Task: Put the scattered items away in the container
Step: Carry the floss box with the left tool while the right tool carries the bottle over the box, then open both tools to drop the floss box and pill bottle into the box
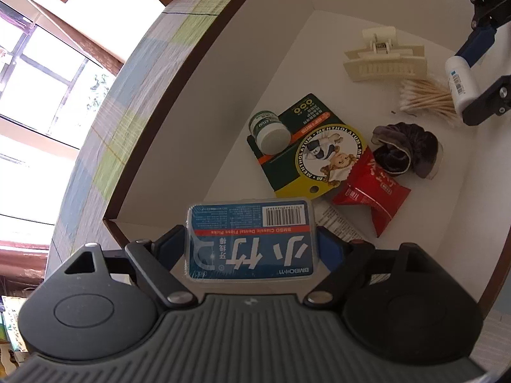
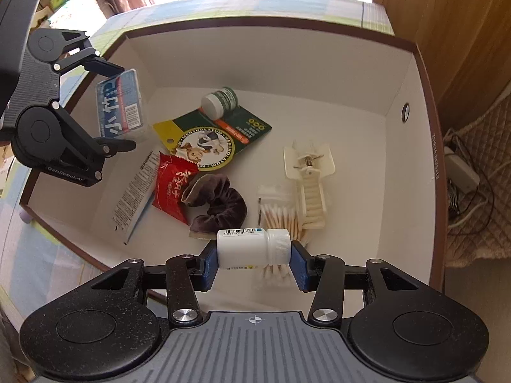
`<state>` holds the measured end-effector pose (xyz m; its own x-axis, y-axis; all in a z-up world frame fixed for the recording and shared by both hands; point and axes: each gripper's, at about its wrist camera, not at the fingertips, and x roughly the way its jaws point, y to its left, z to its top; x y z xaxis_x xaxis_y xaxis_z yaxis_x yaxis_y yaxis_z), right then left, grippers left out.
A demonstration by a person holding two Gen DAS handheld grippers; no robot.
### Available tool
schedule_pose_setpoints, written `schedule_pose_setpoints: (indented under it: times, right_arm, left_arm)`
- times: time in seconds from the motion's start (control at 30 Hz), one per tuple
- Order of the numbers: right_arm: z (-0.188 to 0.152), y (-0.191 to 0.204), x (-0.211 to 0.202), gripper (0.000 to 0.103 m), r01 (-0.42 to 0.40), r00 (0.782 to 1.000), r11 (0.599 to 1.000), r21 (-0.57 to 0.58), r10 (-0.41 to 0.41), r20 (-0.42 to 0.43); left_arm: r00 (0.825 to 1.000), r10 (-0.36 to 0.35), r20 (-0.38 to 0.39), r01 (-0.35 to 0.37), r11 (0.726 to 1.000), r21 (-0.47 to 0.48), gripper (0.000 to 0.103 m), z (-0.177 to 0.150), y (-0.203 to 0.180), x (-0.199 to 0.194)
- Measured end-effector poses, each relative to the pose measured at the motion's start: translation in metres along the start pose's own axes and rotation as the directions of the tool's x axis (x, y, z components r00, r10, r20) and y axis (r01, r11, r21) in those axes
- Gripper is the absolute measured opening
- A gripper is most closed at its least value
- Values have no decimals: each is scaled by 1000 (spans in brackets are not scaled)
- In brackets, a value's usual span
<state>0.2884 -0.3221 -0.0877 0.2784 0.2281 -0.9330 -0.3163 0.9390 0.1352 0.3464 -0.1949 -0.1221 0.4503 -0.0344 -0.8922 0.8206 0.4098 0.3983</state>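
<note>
While my left gripper clamps its jaws on the blue plastic dental-floss box, my right gripper grips a white plastic pill bottle above the white brown-rimmed cardboard container.

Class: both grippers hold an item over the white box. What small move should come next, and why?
Probably open the right gripper to drop the white plastic pill bottle: it is already inside the brown-rimmed white box, low over the cotton swabs. The left gripper, clamping the blue dental floss pick case, is near the box's edge.
</note>
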Motion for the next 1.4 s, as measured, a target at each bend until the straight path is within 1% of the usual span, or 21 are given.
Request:
schedule_pose_setpoints:
  times: [0.13, 0.3, 0.43, 0.5, 0.53, 0.57, 0.63, 0.87, 0.9, 0.93, 0.97, 1.1, 1.2, 1.3, 1.4]
  right_arm:
    - [2, -1, 7, 49, 13, 999, 1000, 18, -12, -31]
    - [3, 0, 10, 49, 15, 999, 999, 34, -14, -43]
    - [3, 3, 10, 49, 16, 999, 999, 44, -14, -47]
    - [3, 5, 11, 49, 17, 999, 999, 45, -15, -47]
    - [3, 7, 11, 49, 16, 999, 999, 45, -14, -47]
    - [2, 8, 11, 49, 16, 999, 999, 44, -14, -48]
    - [2, 11, 10, 49, 15, 999, 999, 47, -13, -48]
    - [0, 20, 9, 50, 9, 998, 999, 36, -7, -60]
    - [0, 21, 9, 54, 16, 998, 999, 30, -14, -58]
    - [0, 22, 8, 74, 25, 998, 999, 29, -23, -51]
    - [0, 22, 7, 88, 35, 999, 999, 31, -34, -34]
    - [-1, 19, -4, 88, 33, 999, 999, 36, -34, 24]
    - [-6, 20, -14, 88, 33, 997, 999, 41, -36, 68]
    - [-14, 18, -24, 88, 27, 993, 998, 58, -33, 116]
    - [-23, 19, -35, 88, 28, 985, 998, 62, -38, 169]
  left_arm:
    - [1000, 6, -16, -6, 1000, 13, 83, -1, 0, 6]
    - [999, 19, -26, -18, 1000, 23, 83, -2, -2, 12]
    - [999, 43, -30, -43, 999, 24, 84, -3, -4, 15]
    - [998, 56, -21, -56, 998, 15, 84, -3, -3, 13]
    - [998, 62, -15, -62, 998, 10, 85, -3, -3, 12]
    - [998, 69, -9, -69, 998, 5, 89, -3, -3, 11]
    - [997, 79, 16, -79, 997, -6, 91, -5, -1, 6]
    - [995, 76, 62, -70, 993, -90, 92, -11, 15, -14]
    - [995, 70, 69, -62, 992, -107, 92, -13, 17, -18]
    - [995, 64, 76, -54, 991, -125, 92, -15, 20, -22]
    - [995, 58, 84, -46, 989, -141, 92, -18, 22, -26]
    - [991, 41, 129, -13, 978, -210, 92, -26, 35, -45]
    - [983, 25, 184, 25, 965, -263, 92, -39, 48, -64]
    - [971, 30, 238, 48, 949, -313, 92, -65, 57, -88]
    - [963, 40, 265, 64, 925, -374, 92, -103, 66, -109]
